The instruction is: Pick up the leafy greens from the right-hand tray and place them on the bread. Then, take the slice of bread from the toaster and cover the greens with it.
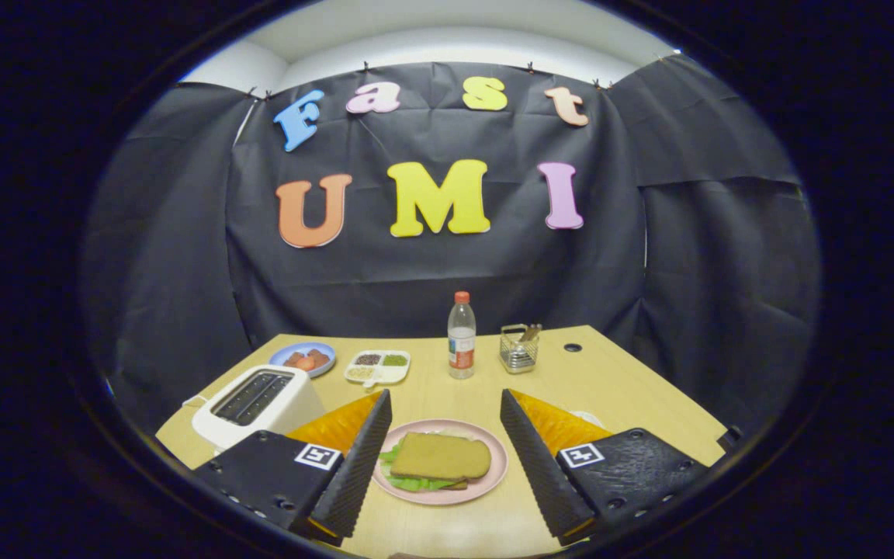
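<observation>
- The top slice of bread (441, 456) lies flat on the leafy greens (416, 482); green leaf sticks out from under it at the side near the left finger and along the near edge; a bit of a lower slice peeks out under the greens.
- This stack sits on a pink plate (493, 473); the plate rests on the counter (618, 388), between the two fingers.
- The gripper (445, 435) hangs over the plate with its jaws wide open; nothing is held; the fingers stand apart from the bread, one on each side of the plate; I cannot tell if they touch the plate's rim.
- A white toaster (257, 402) stands beside the left finger, a little beyond it; its two slots look dark.
- Beyond the plate a clear bottle (461, 335) with a red cap stands upright, near the middle of the counter.
- Just beside the bottle is a wire basket (519, 348) with something small in it.
- On the bottle's other side lies a white tray (377, 367) with small cups of dark and green bits.
- Next to that tray, past the toaster, is a blue plate (303, 358) with reddish pieces on it.
- Just past the right finger a bit of something white (588, 418) shows; I cannot tell what it is.
</observation>
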{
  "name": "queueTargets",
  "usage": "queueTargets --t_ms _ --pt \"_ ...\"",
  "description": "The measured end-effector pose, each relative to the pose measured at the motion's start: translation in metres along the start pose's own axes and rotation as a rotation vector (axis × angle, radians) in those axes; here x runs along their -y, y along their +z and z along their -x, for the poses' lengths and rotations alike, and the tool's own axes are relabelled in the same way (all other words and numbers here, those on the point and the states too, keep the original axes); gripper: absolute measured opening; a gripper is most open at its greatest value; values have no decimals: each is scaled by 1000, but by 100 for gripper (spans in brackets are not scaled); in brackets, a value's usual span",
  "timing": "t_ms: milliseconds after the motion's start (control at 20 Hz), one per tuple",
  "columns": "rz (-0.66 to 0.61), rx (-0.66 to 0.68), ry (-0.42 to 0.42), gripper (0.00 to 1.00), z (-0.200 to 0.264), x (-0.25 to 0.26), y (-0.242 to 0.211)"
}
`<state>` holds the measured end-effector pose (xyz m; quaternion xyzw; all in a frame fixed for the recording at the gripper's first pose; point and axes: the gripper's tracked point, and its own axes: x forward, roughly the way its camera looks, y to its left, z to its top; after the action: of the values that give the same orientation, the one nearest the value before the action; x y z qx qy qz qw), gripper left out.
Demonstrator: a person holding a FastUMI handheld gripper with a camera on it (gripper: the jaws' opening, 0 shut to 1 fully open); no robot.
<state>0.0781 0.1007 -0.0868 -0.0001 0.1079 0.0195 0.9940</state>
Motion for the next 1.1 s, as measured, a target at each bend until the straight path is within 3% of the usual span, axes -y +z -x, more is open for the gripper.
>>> queueTargets --t_ms 250,550,1100 --pt "66 85 9 94 37 -21 27" --pt "108 145 -6 96 71 -29 38" --pt "80 202 -59 96 99 3 51"
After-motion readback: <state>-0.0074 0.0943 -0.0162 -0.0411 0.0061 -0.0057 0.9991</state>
